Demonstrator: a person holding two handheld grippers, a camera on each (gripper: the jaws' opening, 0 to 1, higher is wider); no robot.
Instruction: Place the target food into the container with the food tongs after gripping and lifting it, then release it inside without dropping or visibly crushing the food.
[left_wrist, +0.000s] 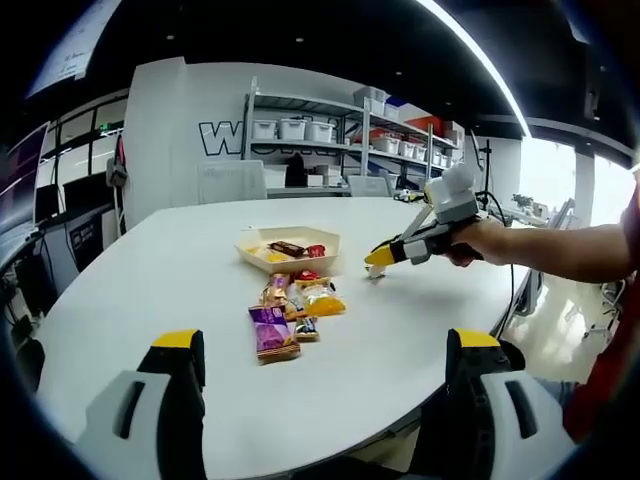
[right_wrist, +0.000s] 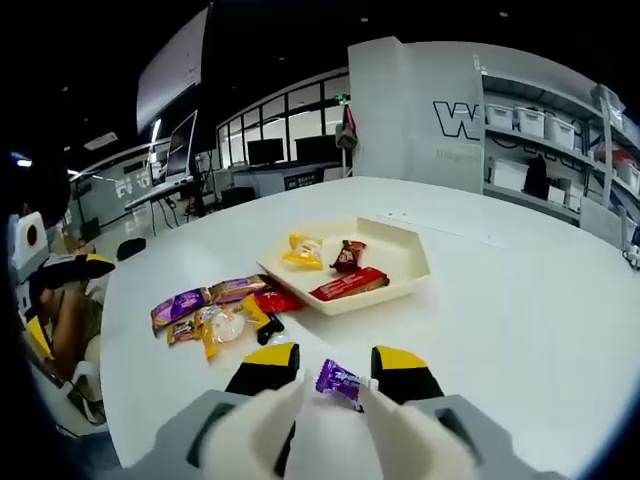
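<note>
A cream paper tray (right_wrist: 405, 282) on the white table holds a yellow sweet, a dark red sweet and a red bar (right_wrist: 348, 284). My right gripper (right_wrist: 333, 358) is shut on white food tongs (right_wrist: 262, 412), and a purple wrapped candy (right_wrist: 338, 380) is pinched between the tong tips just above the table, on the near side of the tray. From the left gripper view, the right gripper (left_wrist: 385, 257) hovers to the right of the tray (left_wrist: 330, 238), held by a hand. My left gripper (left_wrist: 327, 340) is open and holds nothing, well short of the snacks.
Several loose wrapped snacks (left_wrist: 292, 312) lie in a pile in front of the tray, also seen as a pile (right_wrist: 215, 310) to the tray's left. The white table (left_wrist: 400, 340) is bare around them. Shelving with bins (left_wrist: 320, 130) stands behind. A person's forearm (left_wrist: 570, 250) reaches in.
</note>
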